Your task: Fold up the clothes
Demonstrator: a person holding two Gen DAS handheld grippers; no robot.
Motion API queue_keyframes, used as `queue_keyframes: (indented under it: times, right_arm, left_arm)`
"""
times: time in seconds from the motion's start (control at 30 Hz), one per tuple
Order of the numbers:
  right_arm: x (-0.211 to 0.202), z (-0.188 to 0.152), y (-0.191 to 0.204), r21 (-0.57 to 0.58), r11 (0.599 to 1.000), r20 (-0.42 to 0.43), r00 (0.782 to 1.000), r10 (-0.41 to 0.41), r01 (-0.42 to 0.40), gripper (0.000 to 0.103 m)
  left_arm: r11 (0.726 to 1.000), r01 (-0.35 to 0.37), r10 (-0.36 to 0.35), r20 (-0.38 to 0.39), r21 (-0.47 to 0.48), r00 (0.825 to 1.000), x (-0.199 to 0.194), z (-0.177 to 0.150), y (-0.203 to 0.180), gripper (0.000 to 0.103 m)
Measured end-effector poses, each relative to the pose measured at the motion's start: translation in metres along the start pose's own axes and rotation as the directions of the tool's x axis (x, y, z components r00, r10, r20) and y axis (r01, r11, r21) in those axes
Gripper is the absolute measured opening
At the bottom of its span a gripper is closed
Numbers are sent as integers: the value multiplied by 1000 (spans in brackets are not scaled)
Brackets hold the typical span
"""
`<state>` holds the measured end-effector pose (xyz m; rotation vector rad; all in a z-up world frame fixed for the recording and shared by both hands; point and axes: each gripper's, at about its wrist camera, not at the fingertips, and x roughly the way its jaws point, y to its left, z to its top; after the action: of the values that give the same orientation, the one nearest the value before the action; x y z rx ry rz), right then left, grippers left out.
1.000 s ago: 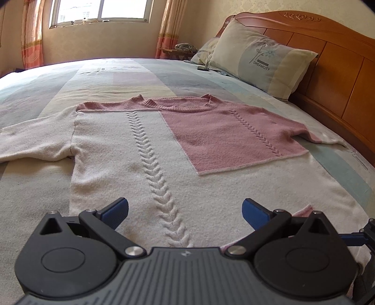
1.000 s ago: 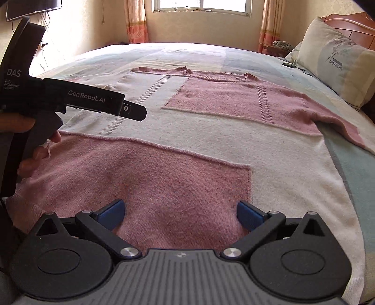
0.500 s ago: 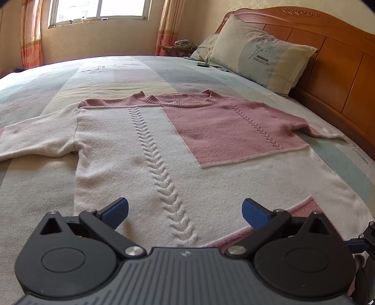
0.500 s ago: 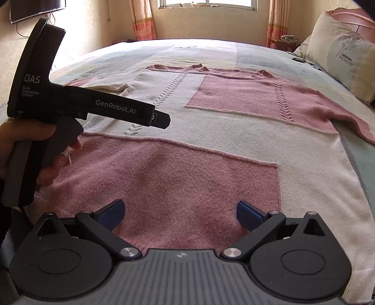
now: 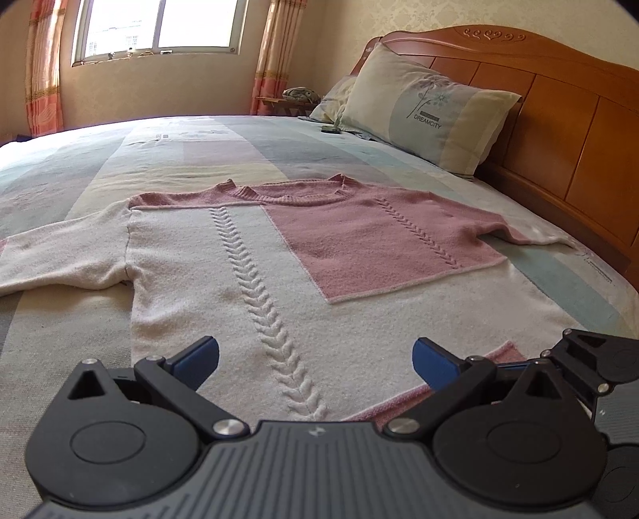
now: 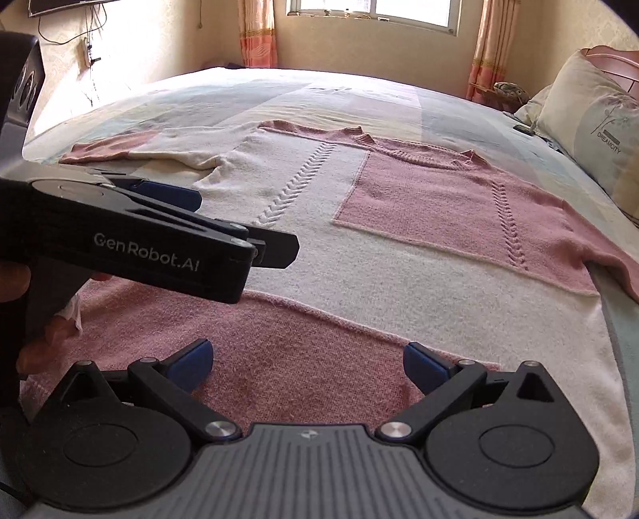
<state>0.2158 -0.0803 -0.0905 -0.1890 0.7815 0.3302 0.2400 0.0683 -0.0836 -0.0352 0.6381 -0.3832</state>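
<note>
We see the sweater (image 5: 247, 279) flat on the bed (image 5: 60, 351), collar toward the far edge, hem hidden behind our wide-open, empty left gripper (image 5: 315, 359) and right gripper (image 6: 307, 361).

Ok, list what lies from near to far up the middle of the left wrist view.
Open left gripper → cream and pink knitted sweater lying flat → its pink ribbed collar → pastel patchwork bedspread → beige wall → bright window.
</note>
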Motion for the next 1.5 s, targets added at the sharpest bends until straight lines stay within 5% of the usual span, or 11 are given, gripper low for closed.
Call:
queue_keyframes:
  times: [0.33,0.43,0.57,0.77,1.1,1.5]
  right_arm:
    - [-40,-38,0,18,1000,-32,999,17,-16,103]
    - [-49,-39,-9,47,998,15,999,-37,36,103]
    - [-42,-46,-23,115,990,-52,996,-74,80,103]
    - [-59,-72,-22,143,987,-28,997,-70,74,103]
    - [-57,-20,-95,258,961,104,987,-125,95,103]
    - [53,65,-199,294,955,157,983,-90,41,103]
  left_arm:
    - [1000,13,-13,-2,8,1000,-2,-1,-4,102]
    - [1000,16,-16,-5,11,1000,-1,-2,-5,102]
    - [1000,16,-16,-9,22,1000,3,-3,-9,102]
    - [1000,27,-27,-11,15,1000,7,0,-10,102]
    - [1000,-22,22,-48,3,999,21,-2,-4,102]
    - [989,-85,81,-38,-121,996,38,10,17,102]
